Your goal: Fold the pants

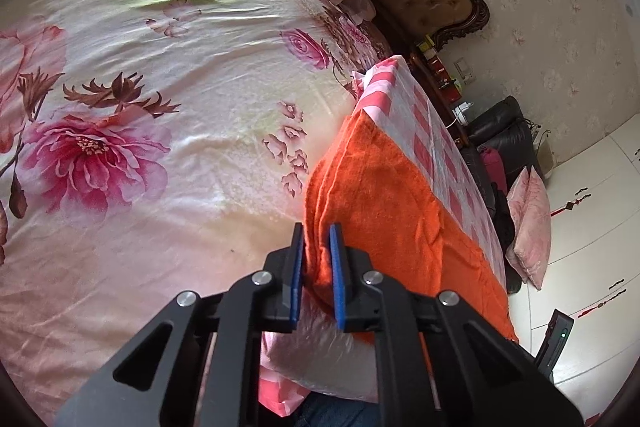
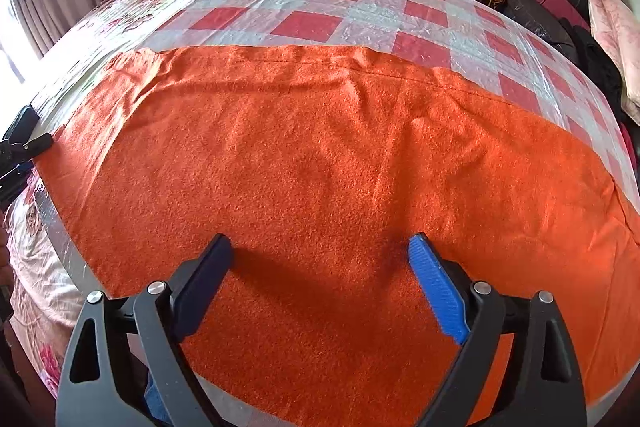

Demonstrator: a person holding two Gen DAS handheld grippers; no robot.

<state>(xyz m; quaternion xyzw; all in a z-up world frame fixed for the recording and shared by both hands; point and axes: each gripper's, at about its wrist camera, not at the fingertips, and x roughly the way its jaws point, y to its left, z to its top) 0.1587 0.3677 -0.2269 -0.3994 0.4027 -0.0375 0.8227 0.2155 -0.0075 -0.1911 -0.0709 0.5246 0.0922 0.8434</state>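
Orange pants (image 2: 320, 163) spread mid-frame on checkered sheet (image 2: 312, 23) over bed. Left gripper (image 1: 316, 259) pinched on pants edge, lower center; right gripper (image 2: 320, 291) wide apart, holding nothing, w/ jaws above fabric. Risk: thin pinch slipping, sheet dragging along.

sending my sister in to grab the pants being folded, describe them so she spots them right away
On the bed with the pink floral bedsheet, look for the red-and-white checkered plastic sheet spread near one edge. The orange fleece pants lie flat on that sheet, one edge pinched by the left gripper. They are the only plain, fuzzy bright orange thing among printed fabrics.
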